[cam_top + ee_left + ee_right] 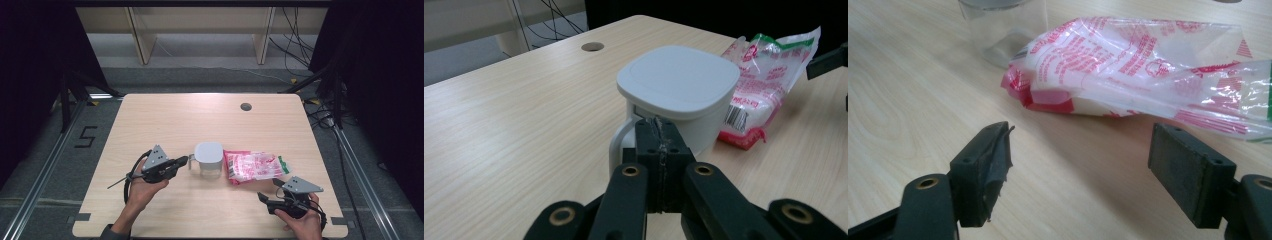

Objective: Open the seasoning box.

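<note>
Left tongs (659,145) clamp together, seemingly on the handle (618,145) of the jug (679,95), largely hidden; right tongs (1080,170) gape, lower frame.

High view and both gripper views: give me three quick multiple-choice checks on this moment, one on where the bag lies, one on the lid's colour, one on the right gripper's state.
1. Where does the plastic bag lie relative to the lidded container in the high view?
A. To its right
B. To its left
C. On top of it

2. What colour is the container's lid?
A. Red
B. White
C. Black

3. How does the right gripper stand?
A. Shut on the bag
B. Shut on nothing
C. Open, nothing between its pads

Answers:
1 A, since the high view shows the red-printed bag next to the container's right side.
2 B, since the left gripper view shows a plain white lid.
3 C, since the right gripper view shows the jaws wide apart over bare table, short of the bag.
</note>
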### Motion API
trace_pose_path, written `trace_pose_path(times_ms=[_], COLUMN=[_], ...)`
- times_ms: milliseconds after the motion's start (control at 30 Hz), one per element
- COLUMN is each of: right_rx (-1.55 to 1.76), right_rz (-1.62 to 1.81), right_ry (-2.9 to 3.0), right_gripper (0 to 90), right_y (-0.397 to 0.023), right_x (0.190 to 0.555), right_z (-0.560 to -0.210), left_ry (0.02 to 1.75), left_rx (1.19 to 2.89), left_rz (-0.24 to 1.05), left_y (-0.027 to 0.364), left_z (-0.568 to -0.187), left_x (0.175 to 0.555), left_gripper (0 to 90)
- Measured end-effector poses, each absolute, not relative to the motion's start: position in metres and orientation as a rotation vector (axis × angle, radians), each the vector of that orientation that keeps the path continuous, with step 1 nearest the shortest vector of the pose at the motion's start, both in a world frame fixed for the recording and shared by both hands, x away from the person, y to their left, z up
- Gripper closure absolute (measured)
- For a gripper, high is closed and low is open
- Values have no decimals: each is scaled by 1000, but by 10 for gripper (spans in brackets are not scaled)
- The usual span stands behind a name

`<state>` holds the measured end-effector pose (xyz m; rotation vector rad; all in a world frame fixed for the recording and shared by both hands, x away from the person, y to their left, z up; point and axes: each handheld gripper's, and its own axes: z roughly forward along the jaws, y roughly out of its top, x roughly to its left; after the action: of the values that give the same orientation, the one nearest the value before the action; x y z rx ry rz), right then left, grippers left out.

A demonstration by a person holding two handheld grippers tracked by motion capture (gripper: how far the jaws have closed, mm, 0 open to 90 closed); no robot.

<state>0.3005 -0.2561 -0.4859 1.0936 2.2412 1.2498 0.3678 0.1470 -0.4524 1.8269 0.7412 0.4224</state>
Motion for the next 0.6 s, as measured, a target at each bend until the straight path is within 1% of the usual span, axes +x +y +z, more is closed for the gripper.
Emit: trace_pose_path(times_ms=[300,400,533,600], right_rx=[1041,1049,962,1013], right_rz=[1253,1264,1281,1298], right_ry=[2236,2235,2239,2235], right_gripper=[257,241,223,210], right_y=[-246,-239,-234,-230], right_x=[305,304,307,304], right_z=[-481,-477,-475,-472], left_ry=[733,720,700,702], left_rx=[1824,1818,1822,1816], left_rz=[421,431,441,442], left_y=[140,137,132,130], left_z=[-450,-447,-445,-446], left_x=[375,377,380,382], left_gripper=[883,884,885,885])
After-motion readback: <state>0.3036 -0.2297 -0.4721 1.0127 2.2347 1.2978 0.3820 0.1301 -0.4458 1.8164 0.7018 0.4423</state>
